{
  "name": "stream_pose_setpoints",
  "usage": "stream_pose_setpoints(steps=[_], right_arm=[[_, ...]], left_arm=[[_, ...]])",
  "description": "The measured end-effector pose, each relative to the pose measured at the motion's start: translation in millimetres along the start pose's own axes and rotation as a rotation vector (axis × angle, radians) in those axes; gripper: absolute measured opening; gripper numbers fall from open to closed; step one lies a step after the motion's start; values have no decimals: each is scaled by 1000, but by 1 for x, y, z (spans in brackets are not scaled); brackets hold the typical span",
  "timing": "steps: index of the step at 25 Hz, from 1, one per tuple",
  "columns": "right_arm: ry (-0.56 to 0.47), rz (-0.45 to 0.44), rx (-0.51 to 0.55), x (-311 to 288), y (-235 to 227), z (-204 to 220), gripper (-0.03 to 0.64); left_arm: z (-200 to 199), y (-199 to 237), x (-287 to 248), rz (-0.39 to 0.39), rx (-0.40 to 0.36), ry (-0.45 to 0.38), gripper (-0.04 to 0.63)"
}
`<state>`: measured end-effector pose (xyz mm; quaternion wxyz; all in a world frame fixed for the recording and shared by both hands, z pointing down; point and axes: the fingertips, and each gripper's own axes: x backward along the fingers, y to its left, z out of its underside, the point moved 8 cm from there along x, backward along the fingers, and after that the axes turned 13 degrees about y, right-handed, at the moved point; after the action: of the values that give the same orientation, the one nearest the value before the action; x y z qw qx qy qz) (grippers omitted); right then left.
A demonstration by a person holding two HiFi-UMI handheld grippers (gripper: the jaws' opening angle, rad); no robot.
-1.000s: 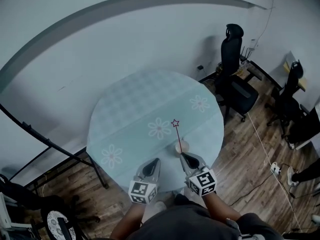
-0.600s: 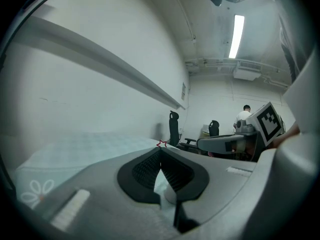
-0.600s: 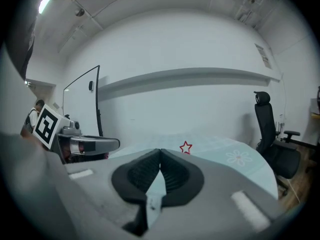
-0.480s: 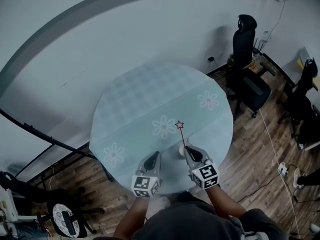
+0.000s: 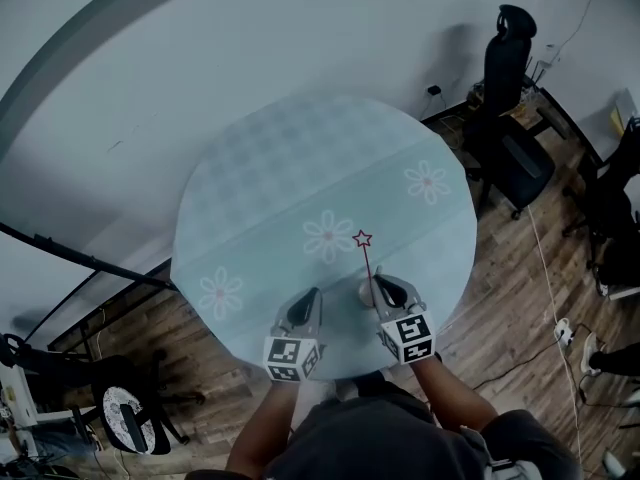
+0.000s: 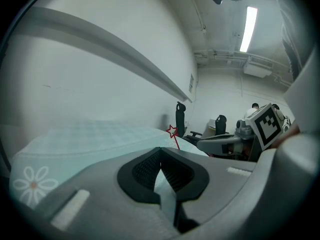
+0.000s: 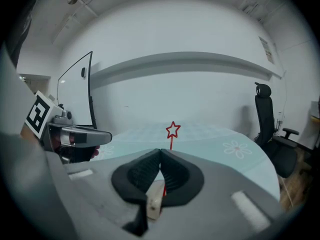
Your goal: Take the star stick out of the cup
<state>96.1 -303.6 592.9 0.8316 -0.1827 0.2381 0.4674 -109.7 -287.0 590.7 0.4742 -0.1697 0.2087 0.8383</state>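
A thin red star stick (image 5: 362, 239) stands upright in a small pale cup (image 5: 366, 291) near the front edge of the round teal table (image 5: 280, 168). My right gripper (image 5: 381, 282) is shut with its tips beside the cup's right side, holding nothing. In the right gripper view the star stick (image 7: 173, 129) rises just past the closed tips, and the cup (image 7: 154, 200) shows through the gap under them. My left gripper (image 5: 311, 295) hovers shut and empty a little left of the cup. The left gripper view shows the star stick (image 6: 172, 131) off to the right.
The tablecloth carries several white flower prints (image 5: 329, 236). Black office chairs (image 5: 512, 78) stand on the wood floor at the right. A black stand bar (image 5: 70, 256) and a wheeled base (image 5: 125, 423) sit at the left. A white wall lies behind the table.
The head view has shifted, so the table sits higher and more central. My right gripper has edged forward alongside the cup. Both grippers stay shut and the stick stays in the cup.
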Motion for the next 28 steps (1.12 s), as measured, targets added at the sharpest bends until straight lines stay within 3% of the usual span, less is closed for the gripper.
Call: stream_pose_setpoints(steps=[11,28], right_arm=[[92,-24,9,-36,-15,6,38],[160,27,6,-60,-19,4,31]], left_arm=[[24,1,-21,-12,18,71,4],[34,12,-17,-34,65,90,5]])
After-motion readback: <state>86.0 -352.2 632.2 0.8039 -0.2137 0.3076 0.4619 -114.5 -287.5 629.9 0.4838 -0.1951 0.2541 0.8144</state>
